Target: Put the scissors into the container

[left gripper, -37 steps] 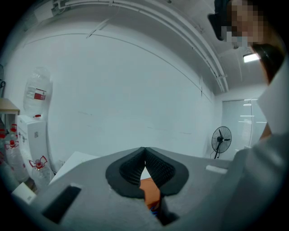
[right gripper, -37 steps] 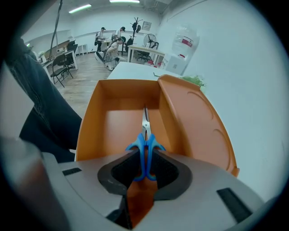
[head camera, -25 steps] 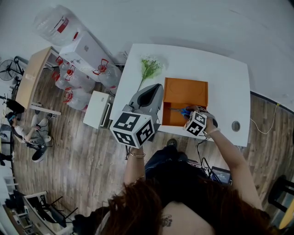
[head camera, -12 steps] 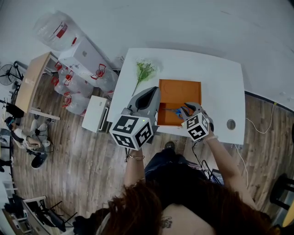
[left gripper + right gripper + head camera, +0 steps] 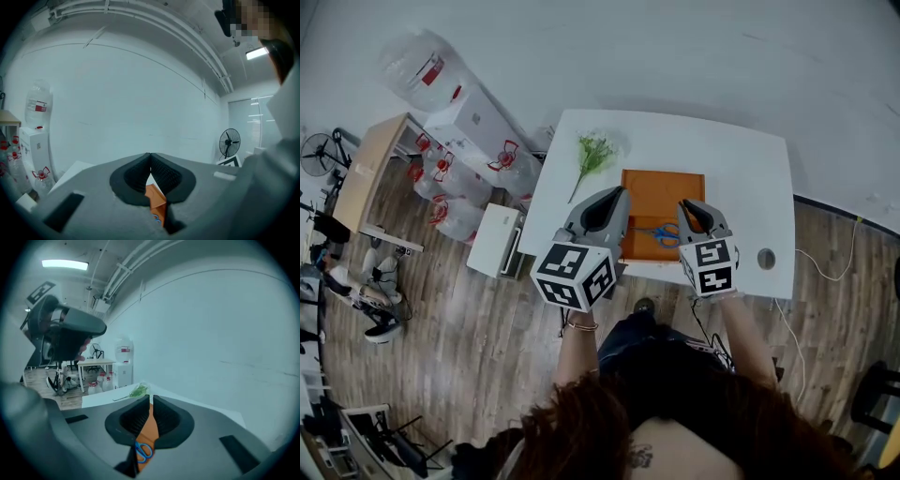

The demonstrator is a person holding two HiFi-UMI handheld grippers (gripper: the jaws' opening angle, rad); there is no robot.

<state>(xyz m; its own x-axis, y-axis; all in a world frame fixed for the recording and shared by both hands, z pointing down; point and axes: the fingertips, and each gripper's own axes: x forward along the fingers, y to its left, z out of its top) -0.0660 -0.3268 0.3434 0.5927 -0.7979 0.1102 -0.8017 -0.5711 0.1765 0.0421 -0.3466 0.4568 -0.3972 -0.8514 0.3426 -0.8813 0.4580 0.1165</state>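
You are working over a smooth, white, rectangular counter with rounded corners and a small round hole near its right near edge. In the middle of it sits the container, a shallow, flat-bottomed rectangular tray in matte orange with low straight walls. The scissors lie flat inside it, close to its near wall, with glossy blue looped handles to the right and thin blades pointing left. On the far left of the counter rests a feathery green sprig with a long thin stem. Both grippers are matte grey shells with dark ribbed pads, and each carries a cube of black-and-white square markers at its near end. Your left gripper is held above the container's left near corner; in the left gripper view its pads meet at the tips, so it is fully closed with nothing in it, and only a corner of the orange tray shows below through the gap behind the tips. Your right gripper hangs above the container's right near part, clear of the scissors; its jaws have just been closing and stand nearly together with only a thin slit between them, with nothing gripped, while the orange floor and blue handles show far beneath that slit.
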